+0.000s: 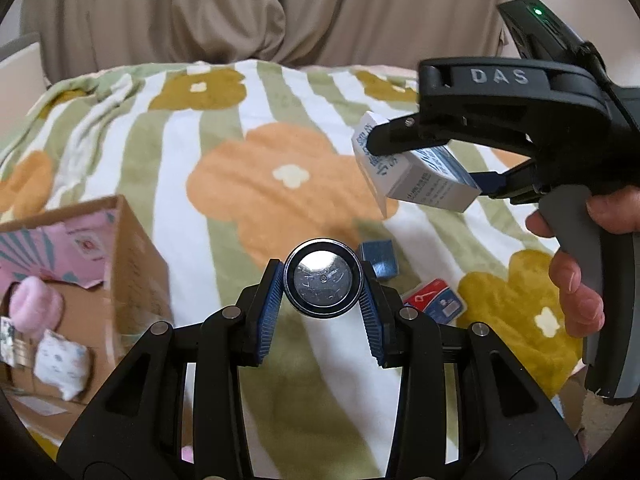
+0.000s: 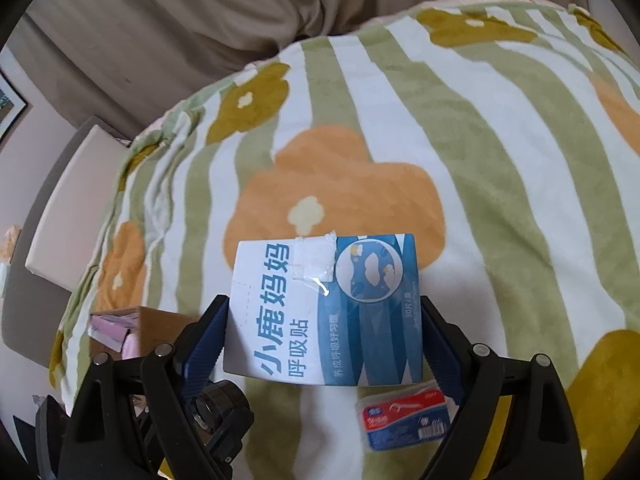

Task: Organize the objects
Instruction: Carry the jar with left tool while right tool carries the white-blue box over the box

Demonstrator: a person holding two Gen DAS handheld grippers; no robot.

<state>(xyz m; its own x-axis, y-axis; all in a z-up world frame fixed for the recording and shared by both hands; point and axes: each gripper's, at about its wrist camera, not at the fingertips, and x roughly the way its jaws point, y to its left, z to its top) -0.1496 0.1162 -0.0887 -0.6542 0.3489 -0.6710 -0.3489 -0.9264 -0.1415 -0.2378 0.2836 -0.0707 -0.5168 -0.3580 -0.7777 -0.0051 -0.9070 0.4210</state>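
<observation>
Two hand-held claws hang above a bed draped in a green-striped flower blanket.

The left claw is pressed in on a small round black cylinder with a shiny metal end, its blue pads touching both sides. Only the left wrist view shows the open cardboard box at the near left, holding a pink soft item and a white printed pouch. It alone also shows a small blue block lying on the blanket just beyond the cylinder, and the person's hand around the right claw's grey grip.

The right claw stands spread wide yet clamped on a blue-and-white carton with Chinese lettering, clear of the blanket. Only the right wrist view reads that lettering and shows the taped flap. Below the carton lies a red-and-blue packet of floss picks, seen partly in the left wrist view too.

The blanket's middle and far side lie bare. A beige curtain hangs past the bed's far edge, and a pale ledge runs beside its left edge.
</observation>
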